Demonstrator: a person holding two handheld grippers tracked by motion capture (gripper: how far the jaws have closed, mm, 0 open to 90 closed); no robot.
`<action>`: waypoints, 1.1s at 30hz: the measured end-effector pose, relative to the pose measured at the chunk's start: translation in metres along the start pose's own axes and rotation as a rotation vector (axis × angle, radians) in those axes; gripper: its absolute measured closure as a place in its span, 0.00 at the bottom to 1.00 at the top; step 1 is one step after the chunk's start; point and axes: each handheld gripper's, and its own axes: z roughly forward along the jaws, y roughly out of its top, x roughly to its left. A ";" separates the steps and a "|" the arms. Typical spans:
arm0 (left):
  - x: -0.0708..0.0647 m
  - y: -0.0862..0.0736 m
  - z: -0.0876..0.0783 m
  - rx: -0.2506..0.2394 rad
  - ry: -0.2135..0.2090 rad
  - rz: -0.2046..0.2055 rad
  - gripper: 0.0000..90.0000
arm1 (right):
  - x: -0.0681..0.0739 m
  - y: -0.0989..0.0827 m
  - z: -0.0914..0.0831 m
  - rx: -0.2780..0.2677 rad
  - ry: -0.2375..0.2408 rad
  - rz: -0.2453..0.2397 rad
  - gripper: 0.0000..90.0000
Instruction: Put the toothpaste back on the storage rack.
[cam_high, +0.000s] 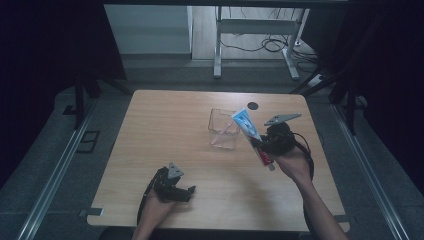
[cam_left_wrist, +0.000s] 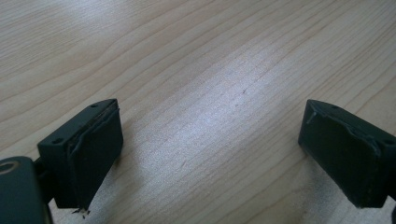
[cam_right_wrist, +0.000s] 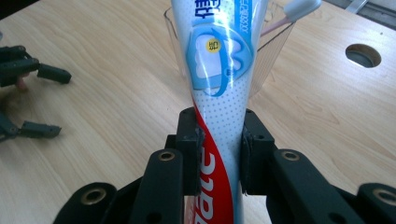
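Note:
A white, blue and red toothpaste tube is clamped in my right gripper, lifted off the table and slanted with its flat end toward a clear plastic cup. A pink-handled toothbrush leans inside the cup. My left gripper rests low over the bare wooden table near the front edge, jaws wide apart with nothing between them. It also appears at the left of the right gripper view.
A round cable hole sits in the tabletop behind the cup. Beyond the table's far edge stand a desk frame and loose cables on the floor. Dark curtains flank both sides.

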 end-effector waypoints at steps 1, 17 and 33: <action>0.000 0.000 0.000 -0.003 0.000 -0.003 0.07 | 0.000 0.000 0.000 0.000 0.000 0.000 0.81; 0.000 0.000 0.000 -0.001 0.001 0.001 0.07 | 0.000 0.019 0.008 -0.057 -0.005 -0.013 0.81; 0.000 0.000 0.000 -0.002 0.001 0.001 0.07 | -0.002 0.038 0.016 -0.111 0.009 -0.005 0.81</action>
